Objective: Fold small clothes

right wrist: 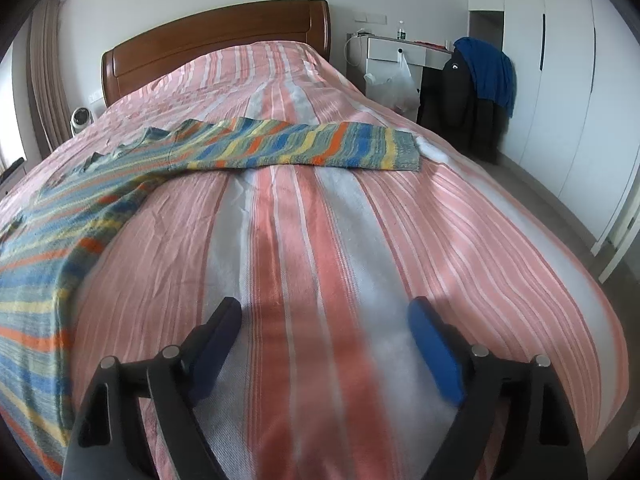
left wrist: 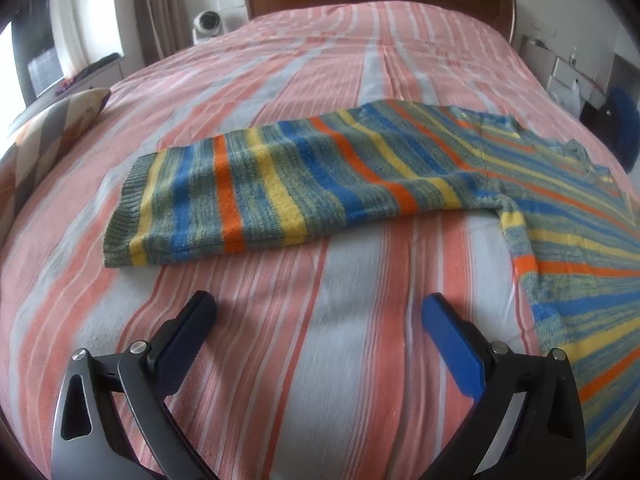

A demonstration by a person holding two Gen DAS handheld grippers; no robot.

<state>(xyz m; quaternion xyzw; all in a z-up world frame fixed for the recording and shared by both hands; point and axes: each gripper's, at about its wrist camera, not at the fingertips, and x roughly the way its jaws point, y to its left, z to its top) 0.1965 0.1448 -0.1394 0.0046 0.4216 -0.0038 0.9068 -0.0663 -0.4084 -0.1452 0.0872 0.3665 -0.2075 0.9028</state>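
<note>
The left gripper (left wrist: pixel 318 312) is hovering wide open over the striped bedspread (left wrist: pixel 280 380) at the bottom of its frame, gripping nothing; the right gripper (right wrist: pixel 324 320) is likewise spread apart and empty, low in its own view. A striped knitted sweater (left wrist: pixel 580 272) is lying flat on the bed, its body running off the right edge of the left view, one sleeve (left wrist: pixel 260 196) stretching across mid-frame and the other sleeve (right wrist: pixel 312 146) reaching rightwards in the right view. Both sleeves are still lying outstretched, so folding appears barely begun, with everything left to do

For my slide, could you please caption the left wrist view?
Open left tongs hover over striped bedspread, near sweater's outstretched sleeve.
</note>
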